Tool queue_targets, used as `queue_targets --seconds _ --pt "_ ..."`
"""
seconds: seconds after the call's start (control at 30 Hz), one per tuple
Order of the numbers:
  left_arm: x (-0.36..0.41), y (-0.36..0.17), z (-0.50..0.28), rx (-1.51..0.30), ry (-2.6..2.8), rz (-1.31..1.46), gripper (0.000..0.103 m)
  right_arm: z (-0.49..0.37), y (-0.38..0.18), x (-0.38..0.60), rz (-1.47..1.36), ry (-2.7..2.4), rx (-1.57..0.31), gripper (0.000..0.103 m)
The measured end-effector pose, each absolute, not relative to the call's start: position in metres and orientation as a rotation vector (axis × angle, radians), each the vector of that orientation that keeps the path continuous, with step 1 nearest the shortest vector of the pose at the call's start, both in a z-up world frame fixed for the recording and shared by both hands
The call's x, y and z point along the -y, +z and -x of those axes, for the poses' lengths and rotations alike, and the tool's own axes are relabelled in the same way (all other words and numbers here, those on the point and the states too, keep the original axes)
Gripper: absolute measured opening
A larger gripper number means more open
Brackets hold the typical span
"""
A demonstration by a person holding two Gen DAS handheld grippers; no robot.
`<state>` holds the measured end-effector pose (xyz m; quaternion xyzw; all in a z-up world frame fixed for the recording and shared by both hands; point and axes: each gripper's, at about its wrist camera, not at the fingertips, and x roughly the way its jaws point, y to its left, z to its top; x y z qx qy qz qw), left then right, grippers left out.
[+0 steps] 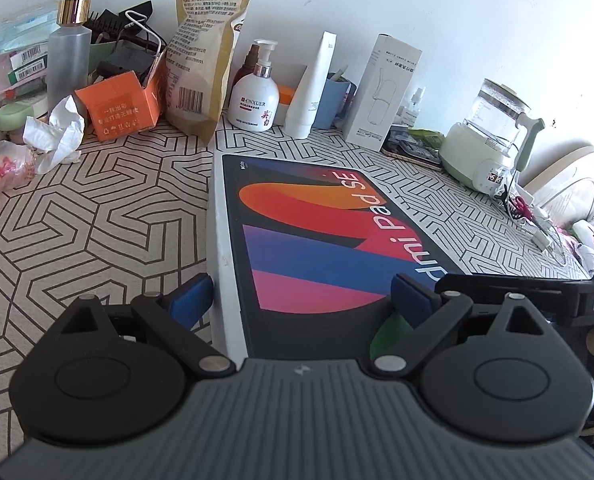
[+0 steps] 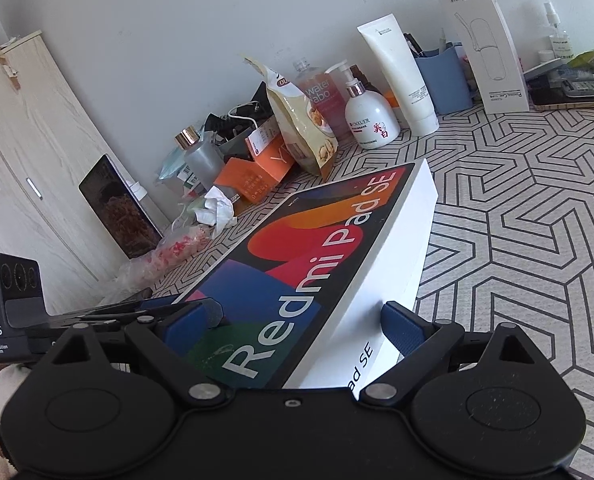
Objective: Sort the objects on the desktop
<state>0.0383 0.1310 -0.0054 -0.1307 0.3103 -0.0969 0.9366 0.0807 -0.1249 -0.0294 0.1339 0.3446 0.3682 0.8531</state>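
Tablet box lying flat on the patterned tablecloth, long side running away toward the back wall, well apart from the clutter lined up there: lotion bottle, snack pouch, kettle

Left gripper spread wide at the near left corner, one blue pad just beside the white side wall, the other hovering over the printed lid, neither pressing. Right gripper just as wide at the near right corner, one pad above the lid, the other just beside the right side wall; no hold taken there either

Judged stiff: rigid cardboard, broad and shallow, unlikely to buckle under a firm squeeze. Weight hard to call without knowing the contents; best treated as moderately heavy and front-loaded if lifted from the near end alone. Glossy lid, probably slick under the pads; matte white walls likely the better friction. Clearly too broad for one pair of fingers across the width. Best taken with both grippers together, each pinching a near corner or pressing an opposite side wall, kept level. Worth gripping low enough to catch the base, not the lid only, in case of the lid sliding off
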Motion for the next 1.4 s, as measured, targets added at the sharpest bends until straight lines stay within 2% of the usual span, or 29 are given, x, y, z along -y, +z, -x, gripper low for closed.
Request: queue_targets --seconds 0.67,0.9,0.97,1.4 --pt "-0.128 -0.007 -0.042 -0.627 -0.187 0.237 0.095 -0.091 -0.037 0.128 -0.304 0.793 -0.752 0.097" --pt "-0.121 0.0 -0.03 -0.495 -0.184 0.188 0.095 -0.081 -0.028 0.133 -0.238 0.822 -0.632 0.094" --pt "-0.119 0.001 -0.028 -0.488 -0.182 0.186 0.095 -0.08 -0.026 0.136 -0.24 0.826 -0.624 0.091" --pt "-0.115 -0.007 -0.017 -0.503 -0.168 0.154 0.095 -0.065 -0.028 0.132 -0.193 0.823 -0.619 0.091"
